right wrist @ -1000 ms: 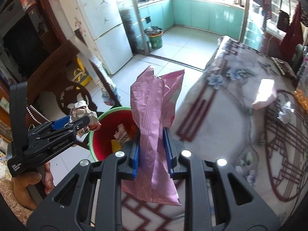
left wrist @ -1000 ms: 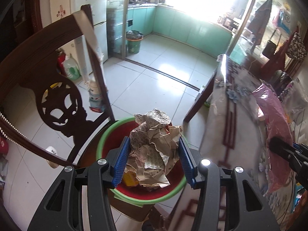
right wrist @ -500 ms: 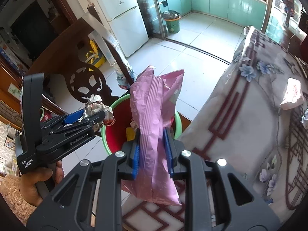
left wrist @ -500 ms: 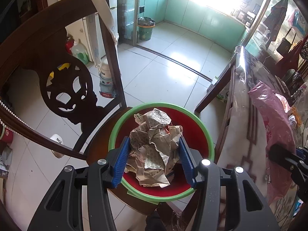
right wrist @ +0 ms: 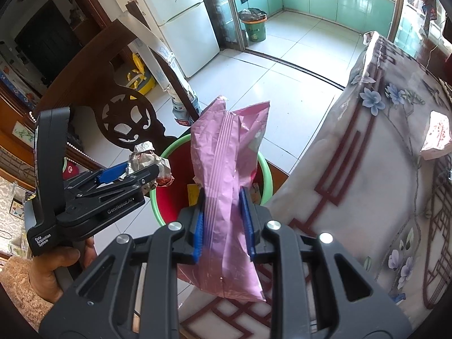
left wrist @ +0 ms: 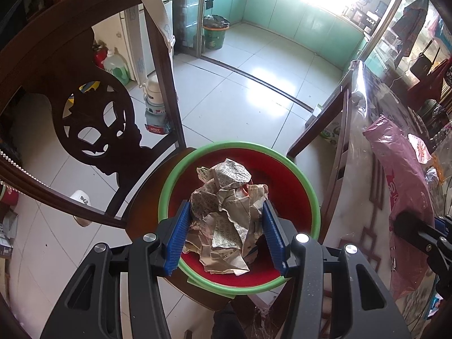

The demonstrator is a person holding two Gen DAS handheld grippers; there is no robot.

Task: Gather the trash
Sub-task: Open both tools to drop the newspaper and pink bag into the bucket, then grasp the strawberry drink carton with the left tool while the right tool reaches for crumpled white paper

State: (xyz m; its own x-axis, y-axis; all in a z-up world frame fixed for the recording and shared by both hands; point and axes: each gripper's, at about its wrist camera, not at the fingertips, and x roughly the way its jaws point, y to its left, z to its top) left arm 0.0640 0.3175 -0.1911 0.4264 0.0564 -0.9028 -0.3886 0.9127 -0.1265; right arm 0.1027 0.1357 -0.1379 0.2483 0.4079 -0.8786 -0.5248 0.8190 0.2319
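- The left gripper (left wrist: 224, 236) fingers clamp a crumpled newspaper wad (left wrist: 226, 214) above the red bin (left wrist: 293, 180).
- The right gripper (right wrist: 223, 221) fingers pinch a pink plastic bag (right wrist: 226, 169) beside the bench (right wrist: 367, 169).

carved wooden chair (left wrist: 93, 130) | white fridge (right wrist: 180, 19) | floral tablecloth (right wrist: 395, 155)

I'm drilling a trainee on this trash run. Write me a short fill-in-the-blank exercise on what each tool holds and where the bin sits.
1. The left tool is clamped on a crumpled ball of ____.
2. The right tool grips a bag whose colour is ____.
3. The red bin has a rim coloured ____.
4. The red bin rests on the seat of a wooden ____.

Missing words: newspaper; pink; green; chair
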